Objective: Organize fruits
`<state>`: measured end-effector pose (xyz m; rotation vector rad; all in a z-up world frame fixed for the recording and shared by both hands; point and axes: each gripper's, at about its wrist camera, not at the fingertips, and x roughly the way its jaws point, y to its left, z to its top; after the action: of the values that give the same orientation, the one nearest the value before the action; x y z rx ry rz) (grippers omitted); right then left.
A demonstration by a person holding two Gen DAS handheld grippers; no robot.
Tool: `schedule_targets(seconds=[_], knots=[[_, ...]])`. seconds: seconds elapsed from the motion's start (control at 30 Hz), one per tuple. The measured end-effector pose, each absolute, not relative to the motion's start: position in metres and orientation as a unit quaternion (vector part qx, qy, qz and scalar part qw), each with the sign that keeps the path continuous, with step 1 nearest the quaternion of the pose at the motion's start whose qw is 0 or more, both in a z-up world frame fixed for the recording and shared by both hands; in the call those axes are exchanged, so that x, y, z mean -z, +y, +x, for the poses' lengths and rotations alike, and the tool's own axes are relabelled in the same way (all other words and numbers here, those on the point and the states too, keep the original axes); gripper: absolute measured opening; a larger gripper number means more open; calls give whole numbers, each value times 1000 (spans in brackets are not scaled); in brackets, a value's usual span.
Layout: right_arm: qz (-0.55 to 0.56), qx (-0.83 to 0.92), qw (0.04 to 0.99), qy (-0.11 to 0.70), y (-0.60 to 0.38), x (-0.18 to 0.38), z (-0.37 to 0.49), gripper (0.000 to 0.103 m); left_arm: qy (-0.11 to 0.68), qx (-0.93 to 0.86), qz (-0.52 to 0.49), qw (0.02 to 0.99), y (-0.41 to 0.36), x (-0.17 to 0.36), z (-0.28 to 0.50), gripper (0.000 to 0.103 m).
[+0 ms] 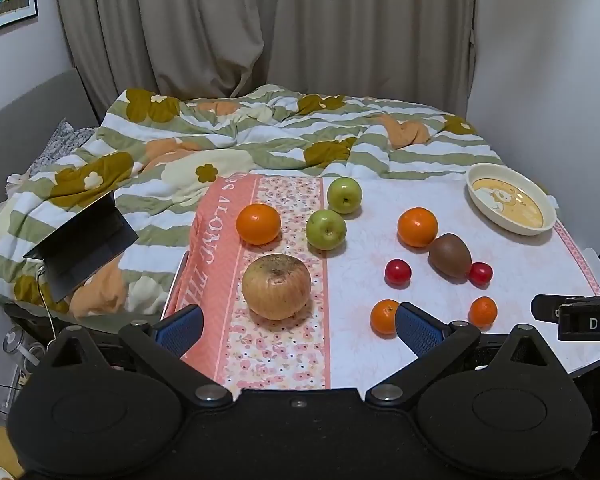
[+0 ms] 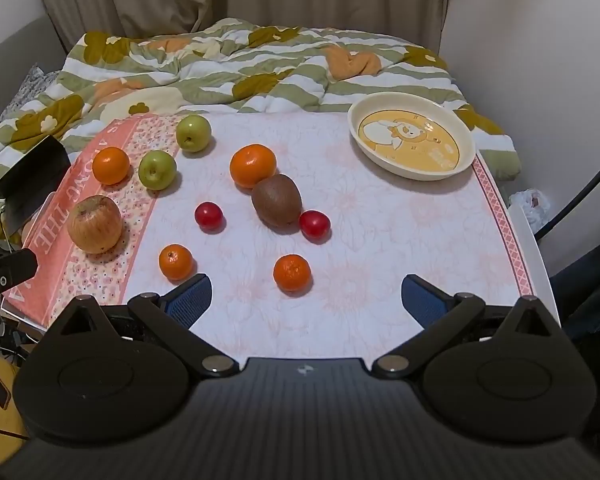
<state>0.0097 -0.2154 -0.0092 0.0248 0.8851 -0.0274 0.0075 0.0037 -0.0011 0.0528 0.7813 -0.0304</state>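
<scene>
Fruit lies scattered on a cloth-covered table (image 2: 380,240). A large yellowish apple (image 1: 276,286) sits just ahead of my left gripper (image 1: 298,328), which is open and empty above the near edge. Two green apples (image 1: 326,229) (image 1: 344,195), two big oranges (image 1: 258,223) (image 1: 417,227), a brown kiwi (image 2: 276,199), two red tomatoes (image 2: 208,215) (image 2: 314,224) and two small mandarins (image 2: 175,261) (image 2: 292,273) lie around. A cream bowl (image 2: 412,168) stands empty at the far right. My right gripper (image 2: 306,300) is open, with the right mandarin just beyond its fingertips.
A rumpled flowered quilt (image 1: 260,136) on a bed lies behind the table. A half-open laptop (image 1: 84,248) rests on the bed at the left. Curtains (image 1: 260,20) hang at the back, and a wall (image 2: 540,80) stands close on the right. Part of the other gripper (image 1: 580,318) shows at the right edge.
</scene>
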Motion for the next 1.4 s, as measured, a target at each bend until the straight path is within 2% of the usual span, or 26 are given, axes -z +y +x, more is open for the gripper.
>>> schedule_targets(seconds=[1.4], knots=[[15, 13, 906, 423, -211, 2, 8, 103, 371, 15, 26, 928, 9, -6, 6, 103]])
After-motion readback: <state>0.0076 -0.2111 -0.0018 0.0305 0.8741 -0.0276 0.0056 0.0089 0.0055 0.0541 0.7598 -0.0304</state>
